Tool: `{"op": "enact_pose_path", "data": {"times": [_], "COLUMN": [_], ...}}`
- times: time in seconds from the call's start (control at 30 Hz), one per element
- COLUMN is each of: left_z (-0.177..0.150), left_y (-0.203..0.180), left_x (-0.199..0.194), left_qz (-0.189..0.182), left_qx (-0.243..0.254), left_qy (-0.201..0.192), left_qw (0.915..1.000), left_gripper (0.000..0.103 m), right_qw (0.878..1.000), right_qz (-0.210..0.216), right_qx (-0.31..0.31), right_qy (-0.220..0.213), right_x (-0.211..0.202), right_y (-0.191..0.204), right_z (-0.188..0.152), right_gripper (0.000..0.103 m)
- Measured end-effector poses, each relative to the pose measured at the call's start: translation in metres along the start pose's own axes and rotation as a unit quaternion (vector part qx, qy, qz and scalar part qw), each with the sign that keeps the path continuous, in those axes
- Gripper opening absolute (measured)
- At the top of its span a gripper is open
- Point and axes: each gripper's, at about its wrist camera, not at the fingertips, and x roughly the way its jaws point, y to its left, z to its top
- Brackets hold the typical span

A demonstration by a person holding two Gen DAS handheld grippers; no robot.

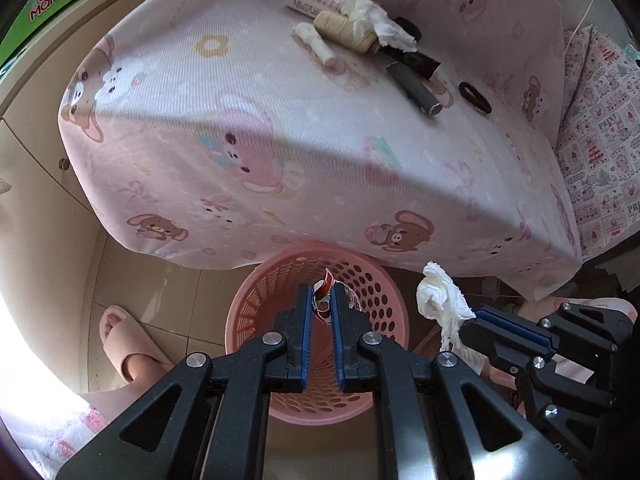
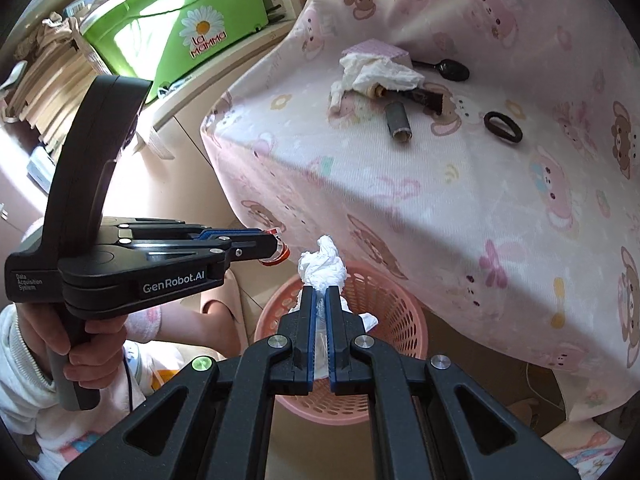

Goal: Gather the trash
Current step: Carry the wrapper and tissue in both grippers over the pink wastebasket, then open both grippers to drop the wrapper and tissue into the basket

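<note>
Pinching tissue, right gripper, above basket

I've got a pink basket with round holes under me, a white tissue and a red-and-white wrapper in black grippers with blue pads. The sheet is pale pink, printed with brown bears and white bunnies. On it I see a beige thread spool, a grey one, a black hair tie, and there's a green box with a white daisy.
</note>
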Motion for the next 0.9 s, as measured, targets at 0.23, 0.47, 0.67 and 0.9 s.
{"op": "enact_pose_path", "data": {"times": [0.23,0.47,0.67,0.9], "left_z": [-0.006,-0.012,-0.012,-0.012], "left_y": [0.007,0.013,0.012,0.021], "left_x": [0.049,0.078,0.082,0.080], "left_qz": [0.004,0.018,0.025,0.046], "left_qx": [-0.031,-0.045,-0.048,-0.064], "left_qy": [0.063,0.107,0.112,0.110], "left_qw": [0.9975,0.9931,0.9922,0.9907], "left_gripper": [0.009,0.009,0.010,0.040], "right_qw": [0.997,0.992,0.992,0.991], "right_qz": [-0.040,-0.066,-0.070,-0.069], "right_qx": [0.002,-0.018,-0.020,0.002], "right_qy": [0.071,0.103,0.101,0.116], "right_x": [0.057,0.089,0.096,0.100], "right_y": [-0.003,-0.001,-0.004,-0.016], "right_z": [-0.017,-0.027,-0.028,-0.032], "right_gripper": [0.005,0.005,0.005,0.010]}}
